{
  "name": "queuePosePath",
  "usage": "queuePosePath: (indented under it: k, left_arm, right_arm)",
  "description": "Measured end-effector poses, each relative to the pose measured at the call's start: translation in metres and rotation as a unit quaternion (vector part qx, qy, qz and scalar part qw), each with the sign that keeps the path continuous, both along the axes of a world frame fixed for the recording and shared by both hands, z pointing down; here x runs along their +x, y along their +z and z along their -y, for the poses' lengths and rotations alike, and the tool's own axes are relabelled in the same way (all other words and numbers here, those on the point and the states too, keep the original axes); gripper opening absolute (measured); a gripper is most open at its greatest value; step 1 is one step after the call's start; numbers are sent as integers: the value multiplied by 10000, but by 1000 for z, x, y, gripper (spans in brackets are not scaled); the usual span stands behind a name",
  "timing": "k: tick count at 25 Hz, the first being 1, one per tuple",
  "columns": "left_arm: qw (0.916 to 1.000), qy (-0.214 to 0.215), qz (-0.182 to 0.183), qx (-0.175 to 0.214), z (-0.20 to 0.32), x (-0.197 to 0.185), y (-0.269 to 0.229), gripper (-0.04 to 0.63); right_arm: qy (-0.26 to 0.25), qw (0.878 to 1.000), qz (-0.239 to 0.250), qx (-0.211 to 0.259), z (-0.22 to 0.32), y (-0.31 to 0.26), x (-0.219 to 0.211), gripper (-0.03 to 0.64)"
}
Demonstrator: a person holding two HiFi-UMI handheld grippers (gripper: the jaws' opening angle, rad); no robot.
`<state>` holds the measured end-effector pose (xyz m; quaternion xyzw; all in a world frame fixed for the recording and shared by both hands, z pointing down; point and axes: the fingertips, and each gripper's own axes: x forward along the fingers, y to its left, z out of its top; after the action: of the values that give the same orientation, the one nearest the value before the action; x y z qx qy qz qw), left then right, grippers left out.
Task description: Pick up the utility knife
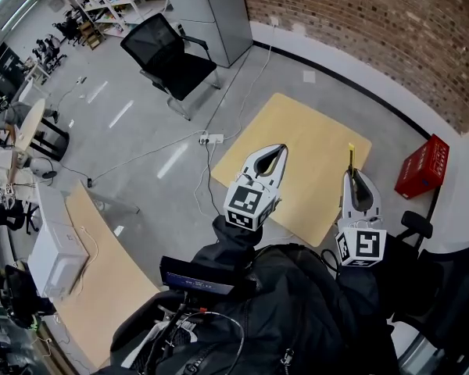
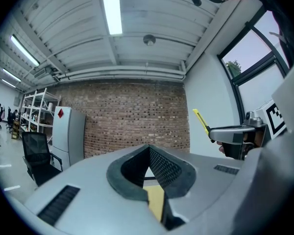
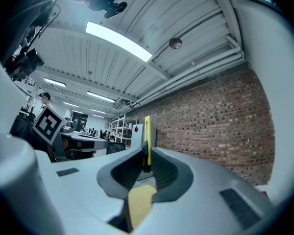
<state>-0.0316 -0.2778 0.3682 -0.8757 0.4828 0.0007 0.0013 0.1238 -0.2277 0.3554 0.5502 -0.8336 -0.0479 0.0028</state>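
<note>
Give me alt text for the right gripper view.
The right gripper is shut on a yellow utility knife, which sticks up past its jaws. Behind are a brick wall at right and a ceiling light overhead.

Bright and even all round! Ceiling strip lights (image 2: 111, 9) blaze white, nearly blown out, and daylight comes through the window (image 2: 255, 77). Pale glare streaks the floor (image 1: 133, 131); shadows are soft. Fisheye bends every edge and the corners go dark. Up close, the left gripper (image 2: 148, 151) and right gripper (image 3: 146, 163) shells blur; the brick wall (image 2: 132, 116) is crisp.
</note>
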Motion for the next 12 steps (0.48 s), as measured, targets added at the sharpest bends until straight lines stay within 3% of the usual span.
queuePosePath:
  k: [12]
  left_arm:
    - [10000, -61, -22, -34, -1, 1, 4, 0]
  right_arm:
    - [-20, 10000, -13, -14, 1, 2, 2, 52]
